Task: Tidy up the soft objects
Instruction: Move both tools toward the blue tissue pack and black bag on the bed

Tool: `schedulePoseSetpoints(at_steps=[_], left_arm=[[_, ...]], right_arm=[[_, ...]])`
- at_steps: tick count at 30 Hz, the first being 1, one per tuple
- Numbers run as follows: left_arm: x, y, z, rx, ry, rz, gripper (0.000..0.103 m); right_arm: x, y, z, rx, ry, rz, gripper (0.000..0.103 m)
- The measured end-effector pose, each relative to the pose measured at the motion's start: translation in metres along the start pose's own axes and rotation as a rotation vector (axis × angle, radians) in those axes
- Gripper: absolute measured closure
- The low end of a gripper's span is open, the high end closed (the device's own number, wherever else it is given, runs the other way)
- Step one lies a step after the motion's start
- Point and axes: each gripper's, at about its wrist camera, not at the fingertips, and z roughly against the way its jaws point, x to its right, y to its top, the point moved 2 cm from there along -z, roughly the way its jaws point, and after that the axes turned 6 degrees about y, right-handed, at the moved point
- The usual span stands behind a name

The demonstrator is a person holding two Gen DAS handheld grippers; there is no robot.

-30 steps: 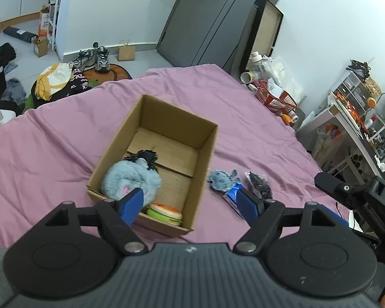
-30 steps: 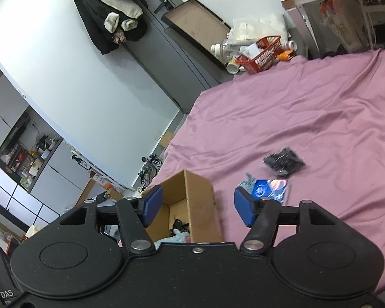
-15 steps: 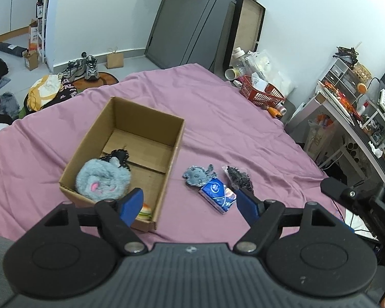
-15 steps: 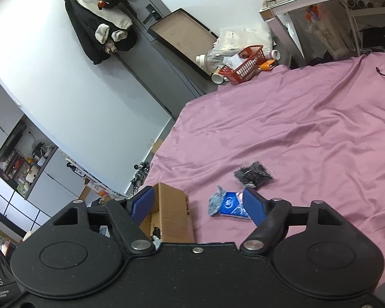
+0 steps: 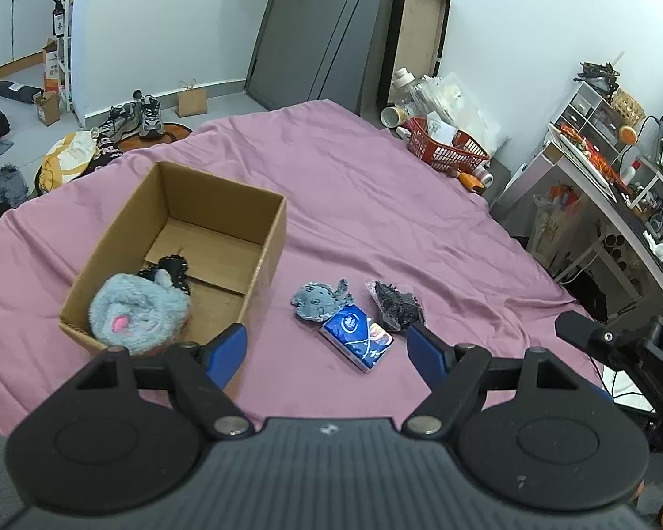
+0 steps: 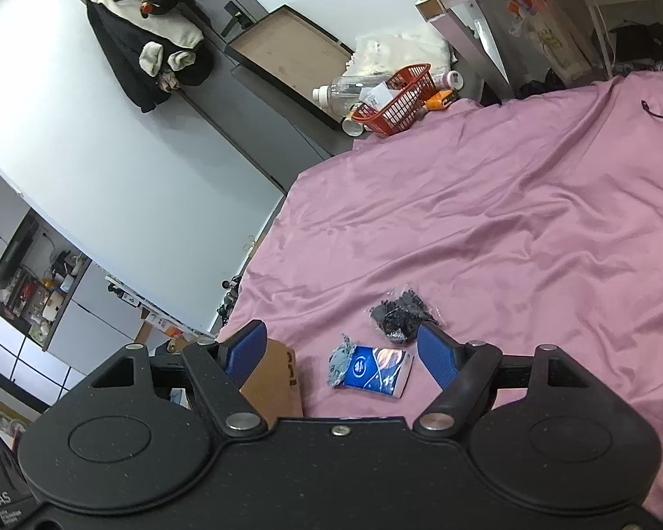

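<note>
An open cardboard box [image 5: 269, 238] sits on the purple bedsheet [image 5: 375, 203]. A fluffy grey plush [image 5: 139, 313] and a black lacy item [image 5: 172, 269] lie inside it. Right of the box lie a small grey plush [image 5: 320, 298], a blue tissue pack [image 5: 356, 340] and a clear bag of black items [image 5: 395, 304]. My left gripper [image 5: 327, 353] is open and empty, above and in front of the tissue pack. My right gripper [image 6: 342, 353] is open and empty, with the tissue pack [image 6: 375, 371], grey plush [image 6: 340, 360] and black bag [image 6: 400, 316] beyond its fingers. The box's corner [image 6: 274, 380] shows at its left finger.
A red basket [image 5: 446, 150] with bottles stands off the bed's far right corner. A desk with clutter [image 5: 605, 176] lines the right side. Shoes and clothes [image 5: 128, 123] lie on the floor to the far left. The right gripper's body [image 5: 619, 344] shows at the right edge.
Both grippers have pulled back and up and swung right: the box has slid left in both views and the three loose items now sit between the fingers. Nothing was taken hold of.
</note>
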Motion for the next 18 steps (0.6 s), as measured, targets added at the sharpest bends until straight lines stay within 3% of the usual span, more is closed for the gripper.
schedulePoseSetpoints(at_steps=[18], left_arm=[[0.035,0.010,-0.086,-0.079,0.058,0.013,0.025]], right_arm=[[0.039,0.035,-0.072,-0.084,-0.004,-0.047,0.028]])
